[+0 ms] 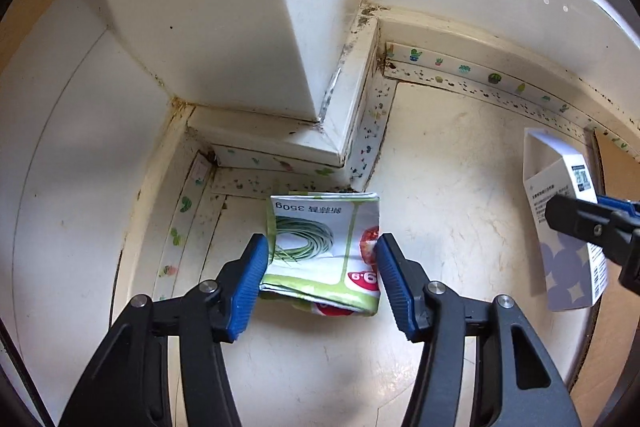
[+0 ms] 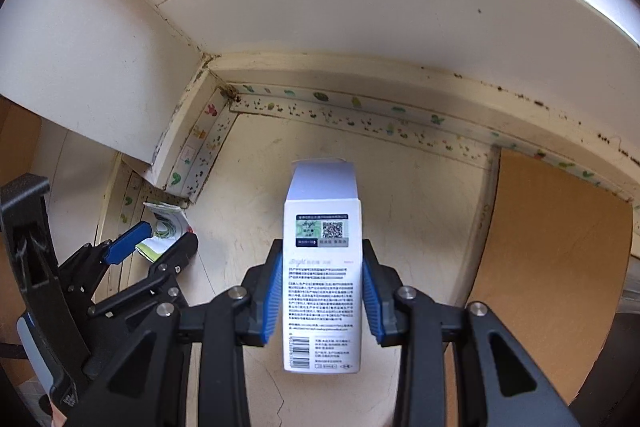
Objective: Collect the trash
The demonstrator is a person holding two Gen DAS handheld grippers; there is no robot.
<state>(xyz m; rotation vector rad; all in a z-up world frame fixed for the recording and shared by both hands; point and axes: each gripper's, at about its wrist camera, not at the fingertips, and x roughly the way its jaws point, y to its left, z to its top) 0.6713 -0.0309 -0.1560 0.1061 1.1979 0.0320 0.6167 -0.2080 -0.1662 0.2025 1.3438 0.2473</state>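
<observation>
Both sets of jaws sit around trash on the floor. On my left gripper [image 1: 322, 263] the blue pads touch the two side edges of a folded green-and-white food packet [image 1: 320, 243], so I read it as clamped on the packet. The packet lies on the cream floor [image 1: 460, 163] right at the foot of a jutting wall corner [image 1: 320, 67], against the baseboard with its leaf-print tape. On my right gripper [image 2: 318, 291] the pads press both long sides of a white carton [image 2: 322, 267] printed with a QR code and barcode. It lies out in the open floor, just short of a brown mat [image 2: 552, 247] and well apart from the packet.
</observation>
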